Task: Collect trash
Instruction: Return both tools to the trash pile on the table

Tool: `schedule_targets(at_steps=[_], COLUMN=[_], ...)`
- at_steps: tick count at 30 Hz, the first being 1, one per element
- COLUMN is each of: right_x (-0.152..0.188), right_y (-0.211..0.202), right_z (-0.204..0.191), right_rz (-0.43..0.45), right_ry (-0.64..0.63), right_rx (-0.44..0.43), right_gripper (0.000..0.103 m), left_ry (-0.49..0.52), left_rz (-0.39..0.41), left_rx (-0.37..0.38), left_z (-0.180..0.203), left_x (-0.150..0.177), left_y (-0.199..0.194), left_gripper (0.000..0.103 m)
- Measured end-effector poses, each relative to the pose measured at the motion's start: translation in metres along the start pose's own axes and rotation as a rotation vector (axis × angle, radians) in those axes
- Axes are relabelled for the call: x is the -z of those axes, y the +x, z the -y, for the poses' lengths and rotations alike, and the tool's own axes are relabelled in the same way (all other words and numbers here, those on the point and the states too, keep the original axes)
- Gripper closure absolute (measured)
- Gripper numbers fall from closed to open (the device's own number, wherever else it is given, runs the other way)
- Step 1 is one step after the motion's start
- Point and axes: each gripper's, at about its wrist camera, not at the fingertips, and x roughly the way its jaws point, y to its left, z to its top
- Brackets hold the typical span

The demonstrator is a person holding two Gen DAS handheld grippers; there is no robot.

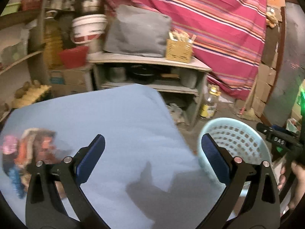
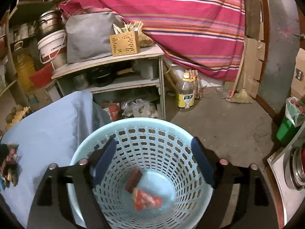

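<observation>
A light blue perforated basket [image 2: 152, 133] stands on the floor beside a table covered in pale blue cloth [image 1: 118, 122]. Two red wrappers [image 2: 144, 198] lie on its bottom. My right gripper [image 2: 154, 164] is open and empty, directly above the basket's mouth. My left gripper [image 1: 152, 156] is open and empty over the cloth, with the basket [image 1: 238, 133] to its right. A blurred pile of colourful wrappers [image 1: 28, 156] lies on the cloth at the left; it also shows in the right wrist view [image 2: 9, 162]. The right gripper's body [image 1: 282, 143] shows at the far right.
A grey shelf unit [image 2: 114, 72] with a grey bag and a yellow box stands behind the table. An oil bottle [image 2: 185, 93] stands on the concrete floor. A striped red cloth [image 2: 181, 19] hangs behind. A green bin [image 2: 289, 122] stands at the right. Buckets and pots crowd the left.
</observation>
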Motion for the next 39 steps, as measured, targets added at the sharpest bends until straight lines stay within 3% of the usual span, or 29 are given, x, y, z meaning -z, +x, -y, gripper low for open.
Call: schedule_targets(at_steps=[8,17,20,26,31,39], right_x=[0.008,0.029,0.035,0.053,0.068,0.073], right_y=[-0.036,-0.069,-0.074,-0.069,-0.065,-0.061], right_z=[-0.052,-0.151,-0.176,-0.226,-0.263,-0.289], right_rz=[0.046,0.081,0.089,0.059,0.076,0.017], right_ry=[-0.017,-0.142,-0.164,-0.227,-0.370,-0.363], right_rx=[-0.073,-0.174,-0.164,-0.158,-0.081,-0.210], right_gripper=[0.007,0.005,0.005,0.005,0.005,0.005], left_ry=[-0.044,-0.115,-0.127,-0.202,-0.220,-0.282], left_rz=[0.020,0.005,0.004,0.009,-0.016,-0.024], left_rx=[-0.154,-0.306,-0.357,-0.381,-0.415,-0.422], left_z=[-0.092,-0.203,-0.231,-0.278,-0.302,-0.337], left_x=[0.010,0.037,0.048,0.067,0.085,0.092], left_y=[-0.047,-0.081,-0.089,-0.099,-0.094,-0.098], left_gripper=[0.005,0.005,0.005,0.005,0.005,0.005])
